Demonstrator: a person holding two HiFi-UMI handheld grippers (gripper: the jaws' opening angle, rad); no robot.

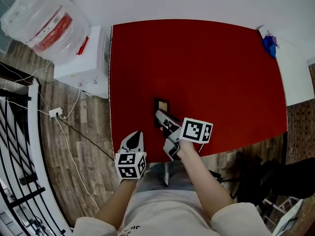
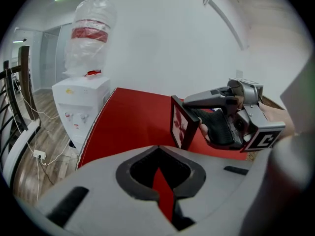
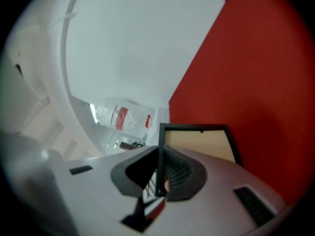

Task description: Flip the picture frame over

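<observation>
A small black picture frame point(image 1: 161, 104) stands lifted on edge over the red table point(image 1: 221, 73), near its front. My right gripper point(image 1: 161, 117) is shut on the frame's edge. In the right gripper view the frame point(image 3: 202, 144) shows its tan backing, with the rim pinched between my right gripper point(image 3: 160, 181) pads. In the left gripper view the frame point(image 2: 183, 124) shows its glazed picture side, with the right gripper point(image 2: 194, 113) on its right. My left gripper point(image 1: 135, 135) hovers at the table's front-left edge, apart from the frame. The left gripper point(image 2: 162, 191) holds nothing, its jaws almost together.
A white water dispenser point(image 1: 83, 58) with a bagged bottle point(image 1: 47, 21) stands against the table's left side. A blue object point(image 1: 269, 45) lies on the white surface past the far right corner. A power strip point(image 1: 55, 113) and cables lie on the wooden floor at left, by a black railing point(image 1: 19, 146).
</observation>
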